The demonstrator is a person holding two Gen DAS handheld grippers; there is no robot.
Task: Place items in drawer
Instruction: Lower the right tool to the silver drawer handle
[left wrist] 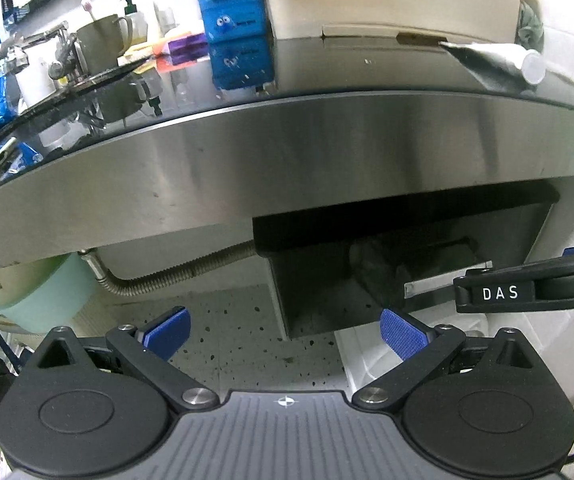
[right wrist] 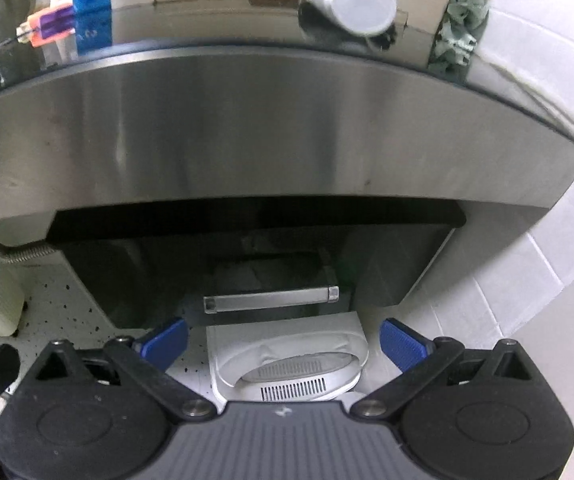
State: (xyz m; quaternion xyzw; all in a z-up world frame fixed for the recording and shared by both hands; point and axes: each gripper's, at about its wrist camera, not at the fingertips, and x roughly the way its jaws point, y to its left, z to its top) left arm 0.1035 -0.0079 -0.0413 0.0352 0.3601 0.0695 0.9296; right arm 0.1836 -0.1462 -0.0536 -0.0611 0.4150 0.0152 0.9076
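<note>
A dark drawer (right wrist: 247, 272) with a silver bar handle (right wrist: 271, 299) hangs under the steel-fronted counter (right wrist: 247, 128). It looks shut. My right gripper (right wrist: 285, 340) is open and empty, just in front of and below the handle. In the left wrist view the drawer (left wrist: 387, 272) is to the right, and my left gripper (left wrist: 285, 332) is open and empty, left of it. The right gripper (left wrist: 527, 288) shows at the right edge by the handle (left wrist: 431, 286). A silver tube with a white cap (right wrist: 351, 4) lies on the counter top above the drawer; it also shows in the left wrist view (left wrist: 495, 62).
A blue box (left wrist: 237, 46), a metal cup (left wrist: 103, 40), a tap (left wrist: 39, 46) and bottles crowd the counter's left. A flexible hose (left wrist: 167, 274) and green tub (left wrist: 35, 296) sit under it. A white appliance (right wrist: 287, 364) stands below the drawer. White tiles (right wrist: 527, 260) are right.
</note>
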